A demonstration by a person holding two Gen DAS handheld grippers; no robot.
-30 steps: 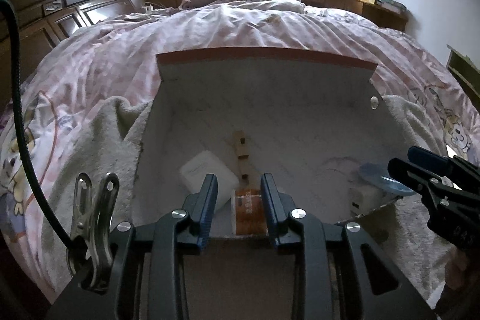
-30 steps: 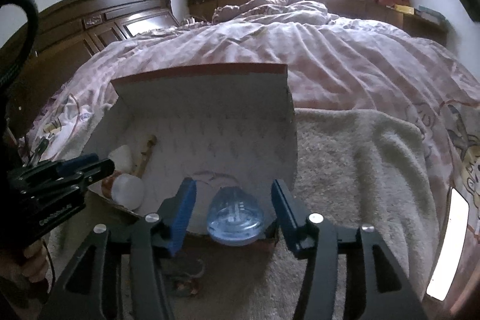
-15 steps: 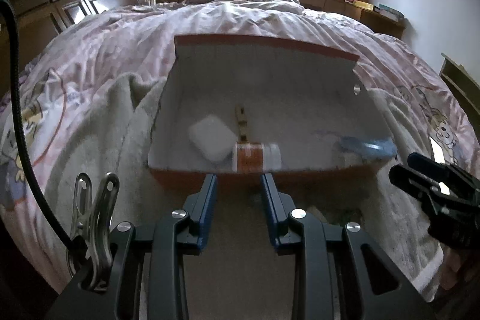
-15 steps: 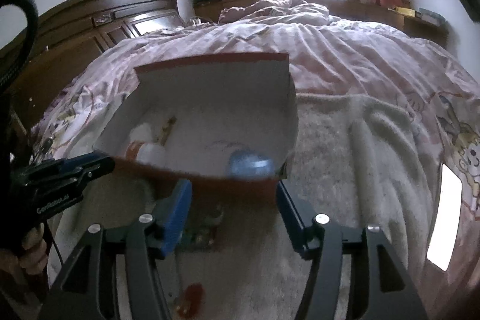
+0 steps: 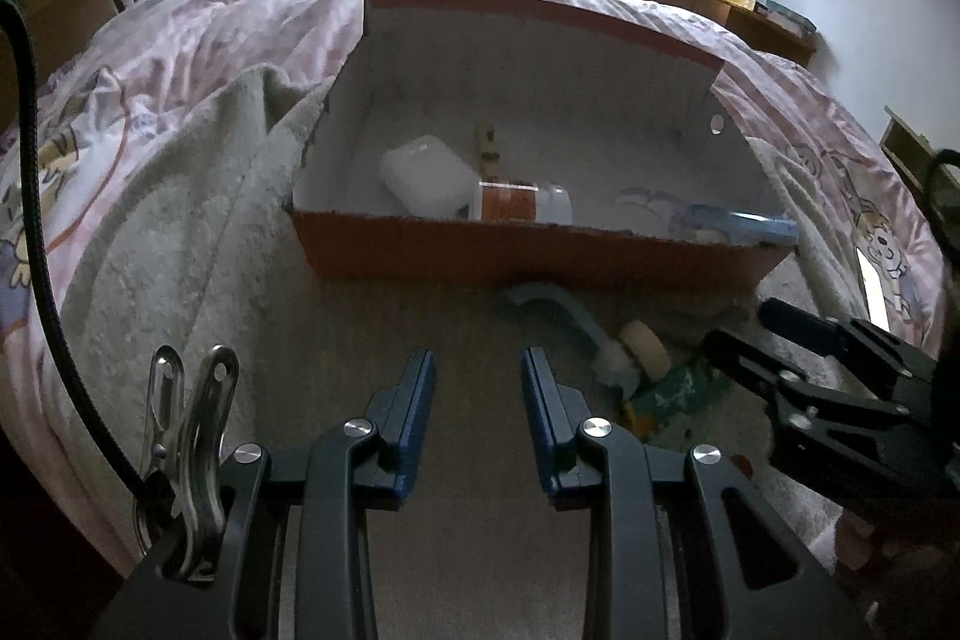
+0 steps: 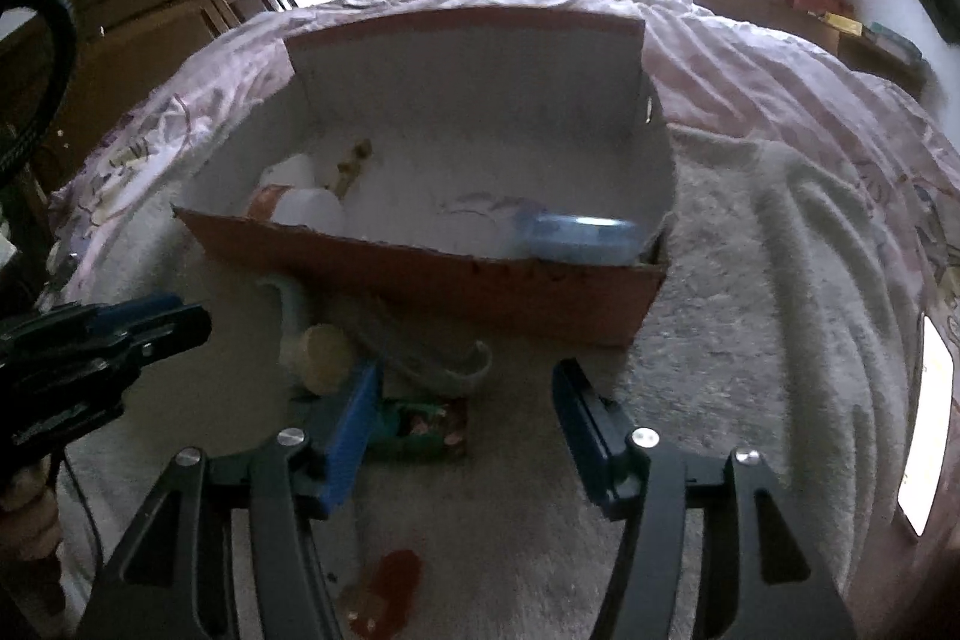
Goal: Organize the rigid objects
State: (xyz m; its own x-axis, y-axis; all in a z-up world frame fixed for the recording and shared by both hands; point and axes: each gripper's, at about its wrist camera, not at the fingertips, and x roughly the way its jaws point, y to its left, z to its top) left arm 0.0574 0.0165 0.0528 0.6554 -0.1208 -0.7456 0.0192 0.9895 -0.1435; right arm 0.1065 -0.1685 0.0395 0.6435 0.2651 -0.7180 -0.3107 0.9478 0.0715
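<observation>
An orange cardboard box (image 5: 528, 256) with a white inside lies on the bed. It holds a white case (image 5: 426, 184), a bottle with an orange label (image 5: 519, 202), a wooden piece (image 5: 487, 148) and a blue lid (image 5: 741, 226). My left gripper (image 5: 477, 376) stands open over the blanket in front of the box, nothing between its fingers. My right gripper (image 6: 468, 400) is open too, near the box (image 6: 420, 274) and above a green packet (image 6: 420, 427). The blue lid (image 6: 576, 235) rests in the box's right corner.
In front of the box lie a pale blue curved handle (image 5: 546, 301), a yellow round piece (image 5: 645, 343), a grey curved piece (image 6: 432, 358) and a red item (image 6: 390, 580). A beige blanket (image 6: 750, 340) covers the pink bedding. A dark wooden headboard (image 6: 180, 10) stands at the left.
The bottle left my left jaws and the blue lid left my right jaws; both now lie in the box. Both grippers have drawn back and down from the box.
</observation>
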